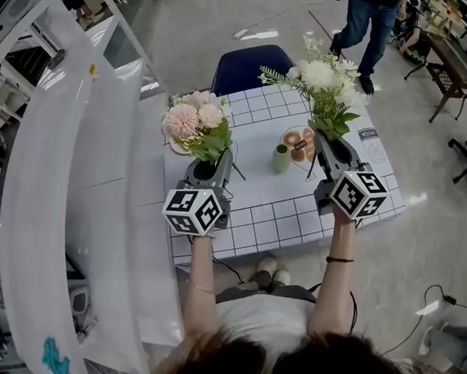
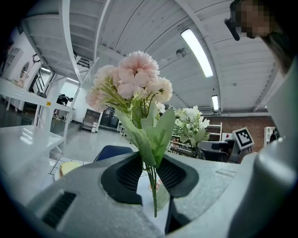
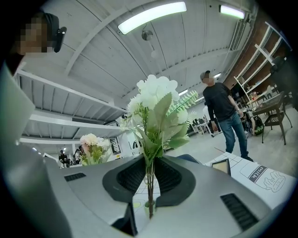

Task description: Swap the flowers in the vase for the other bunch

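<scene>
Closest to each gripper camera are the dark pads. Those of the left gripper (image 2: pixel 152 174) are closed on the thin green stems of the pink bunch (image 2: pixel 135 79), and the cut ends hang free below the jaws. The right gripper (image 3: pixel 150 174) is clamped in the same way on the stems of the white bunch (image 3: pixel 156 95). Both bunches stand upright in the air above the table (image 1: pixel 272 214).

In the head view the small green vase (image 1: pixel 281 158) stands on the gridded white cloth between the two grippers, with no flowers in it. It is nearer to the right gripper (image 1: pixel 324 143) than to the left gripper (image 1: pixel 205 169). Just beside the vase, on its far right, lies a round plate (image 1: pixel 298 143).

The two grippers are well apart, so there is free cloth around the vase. A curved white panel (image 1: pixel 59 206) runs close along the left edge of the table. A blue chair (image 1: pixel 249 68) stands at the far edge, and the right edge meets open grey floor. A person (image 1: pixel 368 22) walks further back.

A printed label (image 1: pixel 368 135) lies near the right far corner of the cloth; its writing is too small to read.
</scene>
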`<action>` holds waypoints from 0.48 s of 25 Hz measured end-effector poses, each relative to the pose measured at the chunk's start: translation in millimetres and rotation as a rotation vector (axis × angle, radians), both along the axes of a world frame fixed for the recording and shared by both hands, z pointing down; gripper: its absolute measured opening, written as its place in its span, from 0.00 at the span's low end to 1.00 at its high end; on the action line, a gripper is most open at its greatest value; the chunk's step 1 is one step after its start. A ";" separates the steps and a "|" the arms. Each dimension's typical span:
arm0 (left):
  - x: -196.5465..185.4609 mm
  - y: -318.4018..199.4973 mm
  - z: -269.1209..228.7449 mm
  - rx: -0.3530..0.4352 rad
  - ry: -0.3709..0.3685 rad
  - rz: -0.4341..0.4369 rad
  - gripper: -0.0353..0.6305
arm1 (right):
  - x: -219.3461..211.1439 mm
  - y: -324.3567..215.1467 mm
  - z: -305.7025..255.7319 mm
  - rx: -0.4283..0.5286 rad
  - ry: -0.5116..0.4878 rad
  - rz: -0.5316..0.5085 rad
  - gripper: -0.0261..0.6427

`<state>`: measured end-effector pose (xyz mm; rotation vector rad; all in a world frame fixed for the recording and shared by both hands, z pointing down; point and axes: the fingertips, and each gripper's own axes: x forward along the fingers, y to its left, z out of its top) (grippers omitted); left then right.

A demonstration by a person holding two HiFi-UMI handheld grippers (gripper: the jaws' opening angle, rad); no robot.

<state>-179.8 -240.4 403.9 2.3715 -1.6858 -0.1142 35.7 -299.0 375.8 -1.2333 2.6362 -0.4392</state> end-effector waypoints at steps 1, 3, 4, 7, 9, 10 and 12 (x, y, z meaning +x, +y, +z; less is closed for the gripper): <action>-0.5 -0.4 0.2 -0.002 0.000 0.000 0.19 | -1.0 -1.3 -2.6 0.007 -0.004 0.001 0.12; -1.5 -1.3 1.5 -0.006 -0.001 -0.001 0.19 | -3.7 -3.8 -6.7 0.020 -0.016 0.001 0.12; -1.9 -1.6 2.7 -0.007 -0.002 -0.002 0.19 | -5.1 -4.8 -7.7 0.025 -0.022 -0.001 0.12; -2.6 -2.6 6.3 -0.009 -0.002 -0.005 0.19 | -10.0 -7.4 -7.6 0.033 -0.034 -0.010 0.12; -3.6 -3.5 7.6 -0.010 -0.001 -0.006 0.19 | -14.8 -10.0 -7.9 0.039 -0.035 -0.014 0.12; -4.2 -3.7 8.1 -0.012 -0.001 -0.006 0.19 | -17.5 -11.4 -8.7 0.043 -0.035 -0.016 0.12; -5.4 -4.2 9.5 -0.017 -0.002 -0.008 0.19 | -22.8 -14.5 -11.7 0.056 -0.037 -0.019 0.12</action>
